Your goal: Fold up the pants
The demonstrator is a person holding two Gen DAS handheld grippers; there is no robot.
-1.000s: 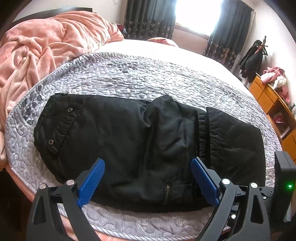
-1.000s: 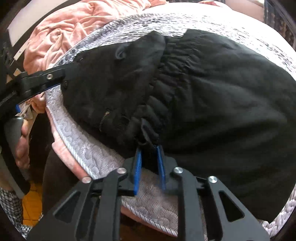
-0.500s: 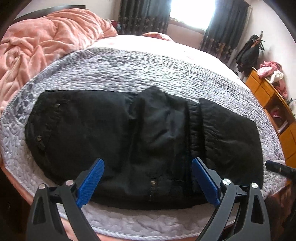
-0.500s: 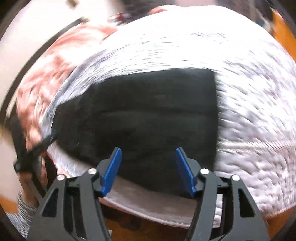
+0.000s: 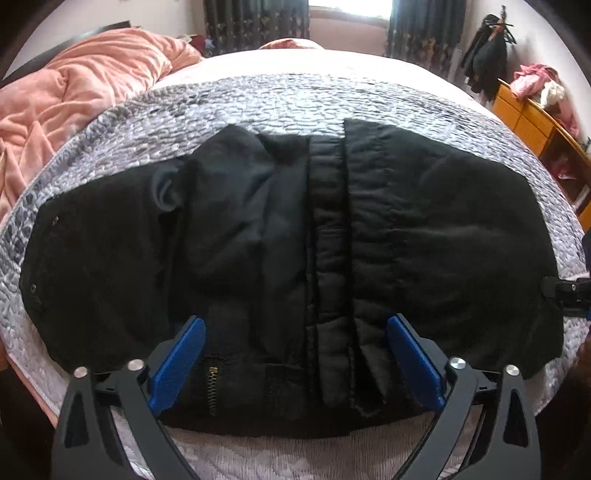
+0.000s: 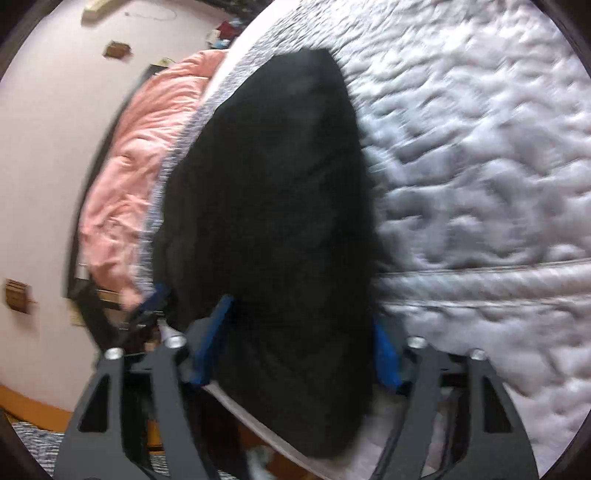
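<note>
- Left gripper is hanging wide open over the near edge of the black pants, its blue pads standing apart on either side of the waistband area and not pinching any fabric.
- Right between those pads, a brass zipper is showing on the near hem, and the ribbed waistband strip is running straight away from the gripper.
- Right gripper is sitting at the end of the pants, jaws closing, with the dark cloth lying between the blue pads. That view is smeared, but the pads don't look like they're pressing on it yet, so I'm calling it released.
- The pants are lying folded into a wide bundle on the grey quilted bedspread, near its front edge, stretching off to both sides of the left gripper.
- A piece of the right gripper is poking in at the far right edge of the left wrist view, just beside the pants' end.
- Further out, left of the left gripper, a pink blanket is bunched up on the bed.
- Way beyond: dark curtains are hanging by a window, and an orange wooden dresser is standing off to the right.
</note>
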